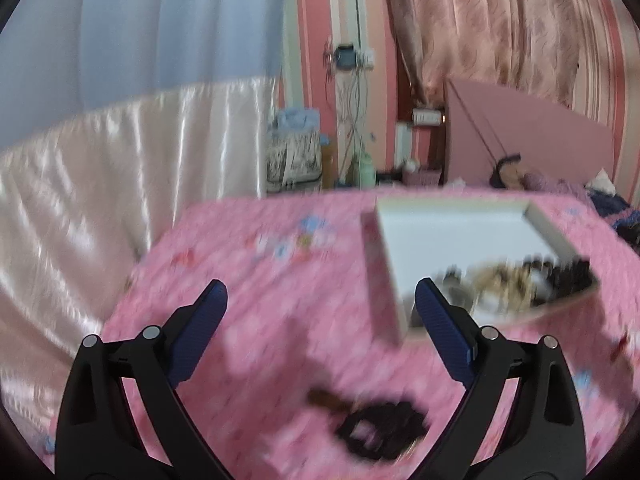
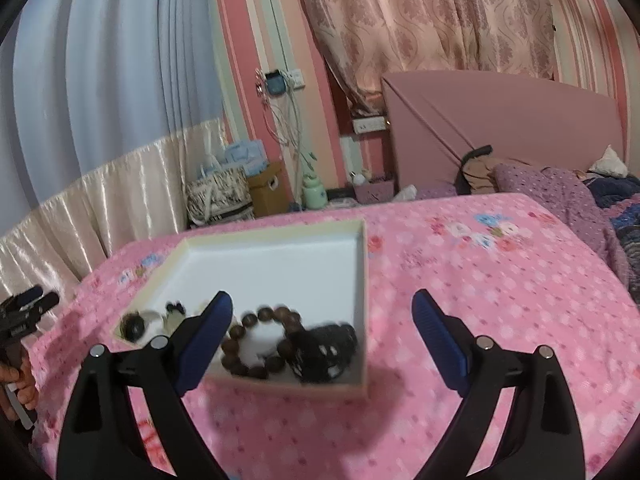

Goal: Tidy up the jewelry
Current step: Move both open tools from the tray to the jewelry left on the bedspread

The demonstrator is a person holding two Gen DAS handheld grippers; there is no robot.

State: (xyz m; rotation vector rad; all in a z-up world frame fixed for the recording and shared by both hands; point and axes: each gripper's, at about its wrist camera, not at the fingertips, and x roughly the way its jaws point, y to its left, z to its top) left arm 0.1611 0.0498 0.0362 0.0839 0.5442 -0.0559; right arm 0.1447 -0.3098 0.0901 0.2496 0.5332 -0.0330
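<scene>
A shallow white box [image 2: 280, 268] lies on the pink bedspread. It holds a brown bead bracelet [image 2: 260, 340], a black bead bracelet [image 2: 324, 350] and small dark pieces [image 2: 134, 326] at its near left corner. My right gripper [image 2: 322, 320] is open and empty above the box's near edge. In the left wrist view the box [image 1: 460, 236] sits to the right, its jewelry blurred. A dark bead bracelet [image 1: 380, 430] with a brown piece [image 1: 324, 398] lies on the bedspread below my open, empty left gripper [image 1: 320, 304].
The bedspread [image 2: 500, 300] covers the bed. A pink headboard [image 2: 500, 112] and a purple quilt [image 2: 560, 188] lie at the far right. Curtains, bags [image 2: 218, 196] and a green bottle [image 2: 314, 194] stand beyond the bed. My left gripper [image 2: 28, 308] shows at the far left.
</scene>
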